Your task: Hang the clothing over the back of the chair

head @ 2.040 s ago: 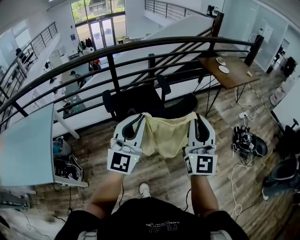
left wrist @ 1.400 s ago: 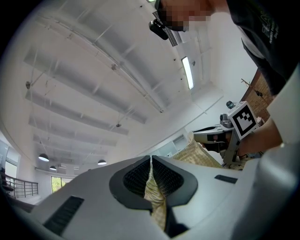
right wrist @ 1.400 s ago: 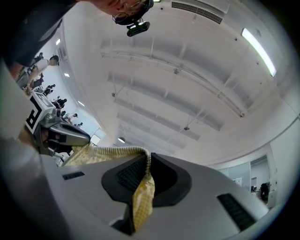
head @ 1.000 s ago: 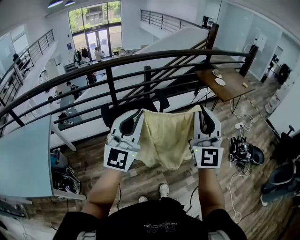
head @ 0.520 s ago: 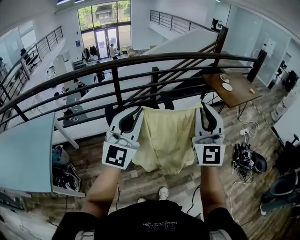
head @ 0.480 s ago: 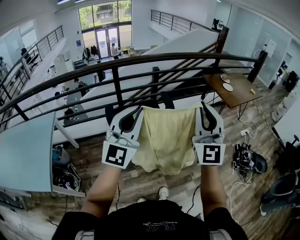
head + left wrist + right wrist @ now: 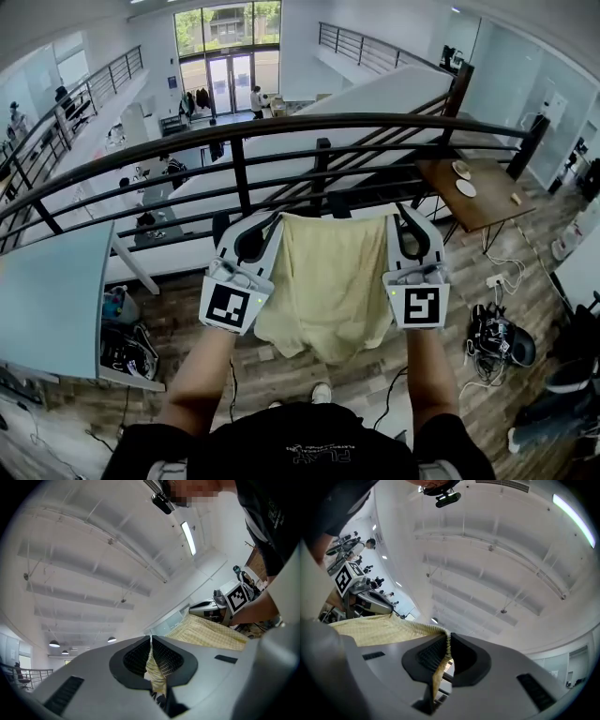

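Close before us, the yellow clothing [image 7: 328,281] is held up and spread flat between the two tools. The left gripper [image 7: 270,223] is clenched on one top corner and the right gripper [image 7: 399,217] on the other, with cloth nipped between each pair of pads. The hem hangs free. Just beyond, the black chair [image 7: 219,228] is mostly hidden, though we think an armrest shows. Lifting and spreading look done, while draping over the chair's back remains. Farther off runs the railing [image 7: 309,121].
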`<state>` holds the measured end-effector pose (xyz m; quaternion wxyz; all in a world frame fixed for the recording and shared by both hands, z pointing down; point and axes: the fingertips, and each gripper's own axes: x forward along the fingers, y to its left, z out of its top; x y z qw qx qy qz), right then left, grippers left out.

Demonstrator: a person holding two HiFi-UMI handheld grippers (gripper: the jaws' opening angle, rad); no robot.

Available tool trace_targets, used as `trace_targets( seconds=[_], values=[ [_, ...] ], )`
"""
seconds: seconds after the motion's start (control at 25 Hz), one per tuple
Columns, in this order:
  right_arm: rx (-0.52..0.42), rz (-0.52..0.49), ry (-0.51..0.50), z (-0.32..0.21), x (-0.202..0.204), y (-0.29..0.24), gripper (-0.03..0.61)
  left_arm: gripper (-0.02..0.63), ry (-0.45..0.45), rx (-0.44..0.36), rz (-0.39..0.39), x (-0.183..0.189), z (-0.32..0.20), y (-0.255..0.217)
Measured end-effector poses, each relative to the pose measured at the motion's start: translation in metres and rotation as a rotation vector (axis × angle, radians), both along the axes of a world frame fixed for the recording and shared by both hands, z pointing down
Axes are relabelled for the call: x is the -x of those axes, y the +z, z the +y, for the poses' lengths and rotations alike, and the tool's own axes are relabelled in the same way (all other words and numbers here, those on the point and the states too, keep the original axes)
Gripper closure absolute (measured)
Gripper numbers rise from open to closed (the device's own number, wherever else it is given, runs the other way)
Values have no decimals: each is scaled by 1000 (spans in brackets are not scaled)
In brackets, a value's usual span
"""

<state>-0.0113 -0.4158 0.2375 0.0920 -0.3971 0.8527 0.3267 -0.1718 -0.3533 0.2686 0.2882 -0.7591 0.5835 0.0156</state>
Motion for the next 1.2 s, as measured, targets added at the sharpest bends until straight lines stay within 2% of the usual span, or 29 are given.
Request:
trace_targets(
  seconds=[0.12, 0.24, 0.64, 1.2],
  values=[
    [6, 30, -16, -17, 3, -1, 540, 589, -21, 16, -28, 1, -14, -1],
    [2, 53, -42, -31, 5, 0, 540, 589, -38, 56, -22, 1, -30, 2],
    [78, 177, -66, -80, 18, 12, 540, 589, -107, 126, -30, 14, -69, 8],
    [153, 299, -143, -125, 50, 41, 540, 589, -189, 209, -49, 40, -107, 35]
  ],
)
